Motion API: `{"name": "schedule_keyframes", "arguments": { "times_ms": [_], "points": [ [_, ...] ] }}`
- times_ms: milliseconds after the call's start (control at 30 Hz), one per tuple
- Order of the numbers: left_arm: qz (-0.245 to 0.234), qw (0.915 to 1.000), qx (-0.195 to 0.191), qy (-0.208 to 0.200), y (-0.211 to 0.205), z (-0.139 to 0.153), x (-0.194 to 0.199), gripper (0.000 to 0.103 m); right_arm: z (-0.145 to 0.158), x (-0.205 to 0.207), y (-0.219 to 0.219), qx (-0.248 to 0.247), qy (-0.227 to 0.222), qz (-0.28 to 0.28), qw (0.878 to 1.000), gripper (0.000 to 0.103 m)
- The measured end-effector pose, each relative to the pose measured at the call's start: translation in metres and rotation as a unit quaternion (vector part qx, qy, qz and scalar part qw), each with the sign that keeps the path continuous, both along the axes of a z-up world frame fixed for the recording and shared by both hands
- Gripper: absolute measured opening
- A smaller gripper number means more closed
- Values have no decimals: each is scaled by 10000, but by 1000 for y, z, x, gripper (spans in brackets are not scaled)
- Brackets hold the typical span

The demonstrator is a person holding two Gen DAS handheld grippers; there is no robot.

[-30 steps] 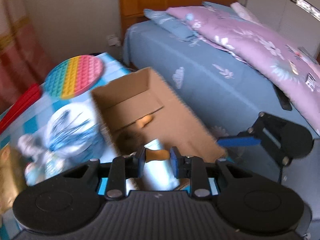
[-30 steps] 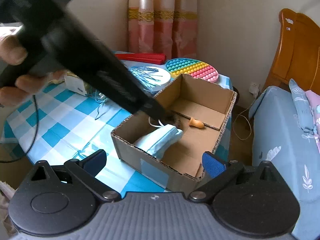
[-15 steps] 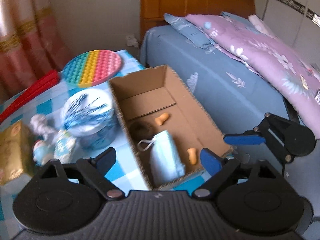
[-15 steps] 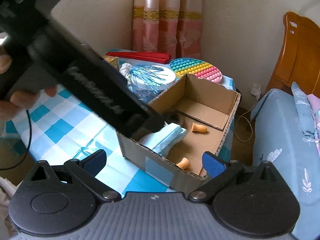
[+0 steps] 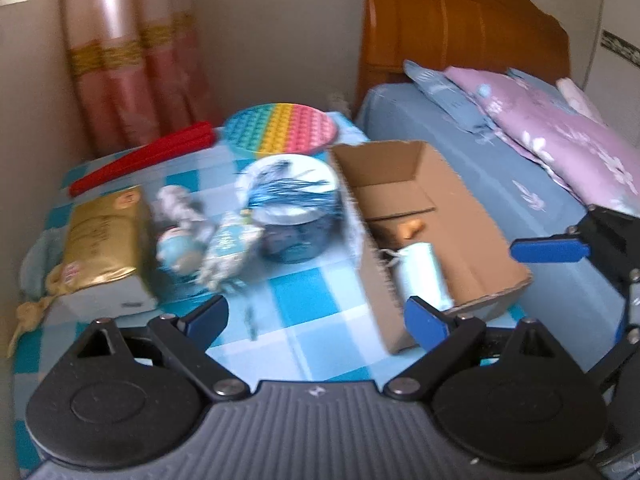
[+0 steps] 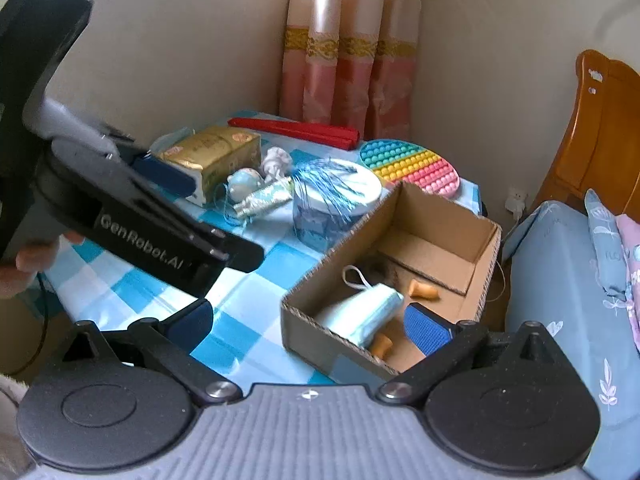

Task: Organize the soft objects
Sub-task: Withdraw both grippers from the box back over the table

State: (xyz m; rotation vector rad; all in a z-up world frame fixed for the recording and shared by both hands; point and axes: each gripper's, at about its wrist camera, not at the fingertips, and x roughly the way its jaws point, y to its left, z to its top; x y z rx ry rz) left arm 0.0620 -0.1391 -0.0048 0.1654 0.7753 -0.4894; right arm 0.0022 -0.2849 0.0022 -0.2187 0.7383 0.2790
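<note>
Lying boxed, face mask (image 6: 362, 314) beyond gaping right tool (image 6: 316, 322).

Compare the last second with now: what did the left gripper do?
The left gripper let go of an orange foam earplug into the brown cardboard box, opened its jaws and pulled back leftward over the table. The right gripper stayed open and empty; the blue face mask stayed put.

Matt corrugated cardboard box (image 6: 436, 220), glossy gold foil packet (image 6: 212, 152), shiny plastic checked tablecloth (image 6: 256, 280), polished wooden headboard (image 5: 460, 32)
</note>
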Motion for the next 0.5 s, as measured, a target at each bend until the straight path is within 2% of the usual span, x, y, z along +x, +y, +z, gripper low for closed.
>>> {"name": "schedule_keyframes", "arguments": {
  "times_ms": [133, 367, 500],
  "points": [
    [253, 9996, -23, -94, 20, -4, -2, 95, 6, 5, 13, 20, -50, -1, 10000, 103],
    [717, 9969, -304, -59, 61, -9, 0, 96, 12, 11, 43, -114, -111, 243, 9996, 103],
    [1061, 9940, -230, -136, 85, -15, 1, 96, 14, 19, 60, -110, -120, 288, 9995, 103]
  ]
}}
